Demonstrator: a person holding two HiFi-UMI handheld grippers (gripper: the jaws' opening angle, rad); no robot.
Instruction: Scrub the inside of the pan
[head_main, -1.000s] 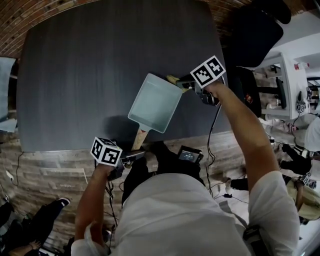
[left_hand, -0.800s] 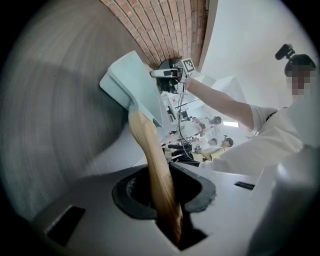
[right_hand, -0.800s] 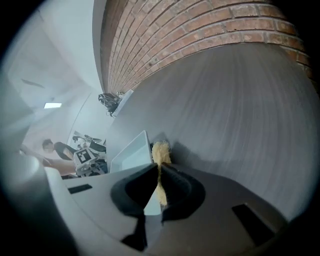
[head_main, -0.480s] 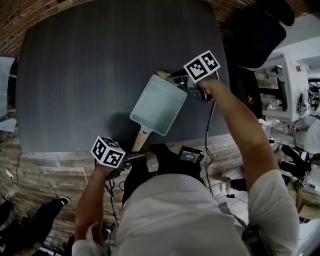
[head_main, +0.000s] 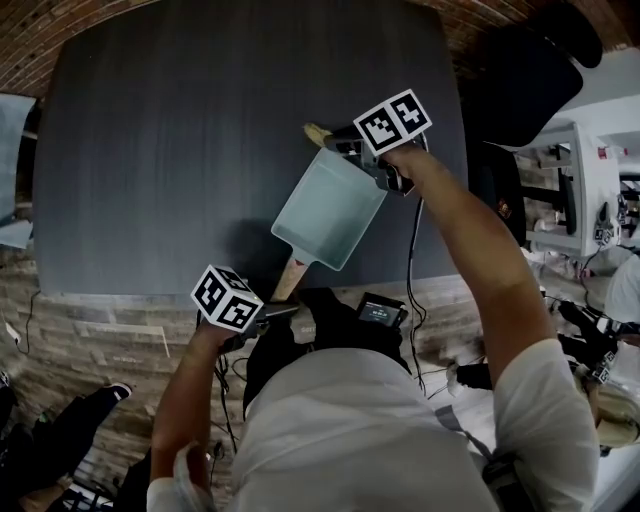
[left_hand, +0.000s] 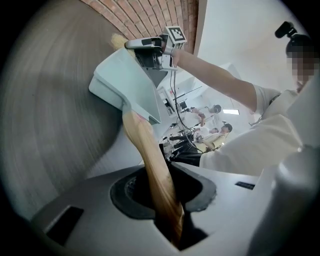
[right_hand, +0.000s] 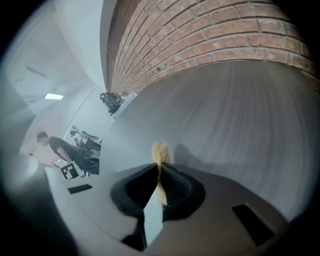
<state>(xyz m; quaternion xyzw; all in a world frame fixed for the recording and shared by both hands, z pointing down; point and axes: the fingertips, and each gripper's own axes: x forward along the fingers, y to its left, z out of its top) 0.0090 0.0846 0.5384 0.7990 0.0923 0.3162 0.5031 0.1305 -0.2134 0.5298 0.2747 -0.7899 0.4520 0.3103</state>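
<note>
One pale teal square pan (head_main: 328, 208) is being held tilted over one dark table (head_main: 180, 150). Two grippers are working. The left gripper (head_main: 283, 309), at the pan's 7 o'clock, is clamping its wooden handle (head_main: 292, 278). The right gripper (head_main: 338, 146), at 12 o'clock, is pinching one yellow scrubber (head_main: 316, 133) at the far rim.

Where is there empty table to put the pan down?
The whole left half of the table is bare, from the pan to the table's left edge. Crowded spots: the pan's far corner, where the right tool holds a yellow scrubber, and the near edge, where the left tool grips the wooden handle.
</note>
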